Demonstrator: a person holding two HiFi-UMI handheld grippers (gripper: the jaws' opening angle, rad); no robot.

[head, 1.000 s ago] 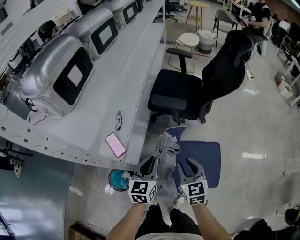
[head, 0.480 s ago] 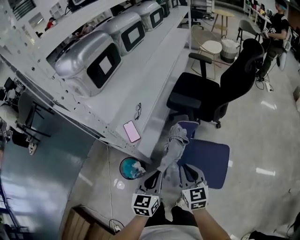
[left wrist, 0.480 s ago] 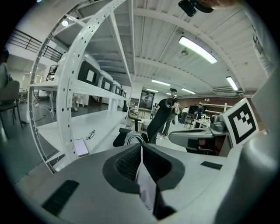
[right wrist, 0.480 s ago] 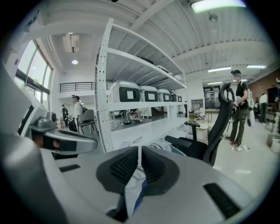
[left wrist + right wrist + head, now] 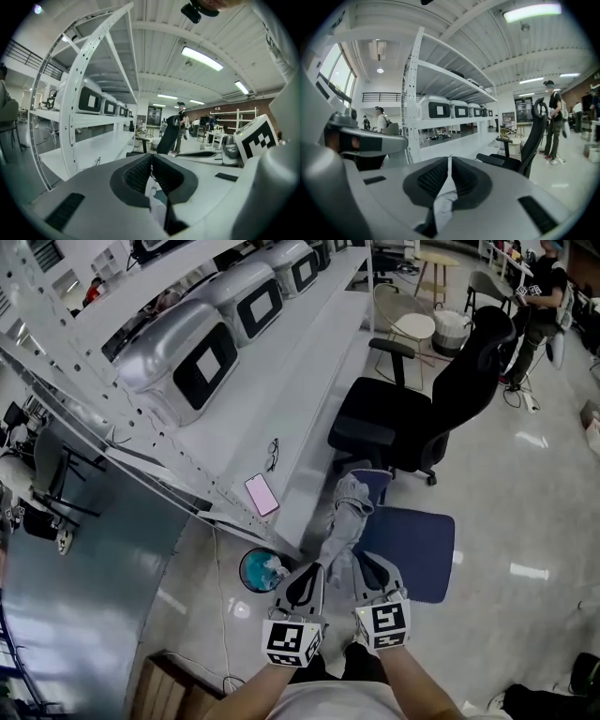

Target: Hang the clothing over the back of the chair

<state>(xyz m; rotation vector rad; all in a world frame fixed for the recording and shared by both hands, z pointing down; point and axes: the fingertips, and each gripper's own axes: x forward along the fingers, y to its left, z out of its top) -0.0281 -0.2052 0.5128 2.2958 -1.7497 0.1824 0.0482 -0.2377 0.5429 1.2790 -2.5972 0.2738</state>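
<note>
The clothing [image 5: 345, 521] is a pale grey garment that hangs bunched between my two grippers, its far end resting on a blue seat [image 5: 417, 542]. My left gripper [image 5: 305, 579] is shut on one edge of it; a pale fold [image 5: 157, 199] shows under the jaws [image 5: 151, 159]. My right gripper [image 5: 373, 570] is shut on the other edge, with cloth [image 5: 443, 201] pinched between its pads [image 5: 449, 164]. The black office chair [image 5: 412, 413] stands beyond the garment, its tall back [image 5: 533, 133] at the right. It shows small in the left gripper view [image 5: 168, 136].
A long white bench [image 5: 281, 399] runs along the left with a pink phone [image 5: 262, 494] and glasses [image 5: 272, 454] on it. Grey machines [image 5: 187, 362] sit on the shelf above. A teal bin [image 5: 262, 571] stands under the bench edge. A person [image 5: 534, 292] stands at the far right.
Both grippers closed on the garment and rose with it. The cloth is drawn up off the blue seat into a narrower bunch. The head view has swung to the left.
</note>
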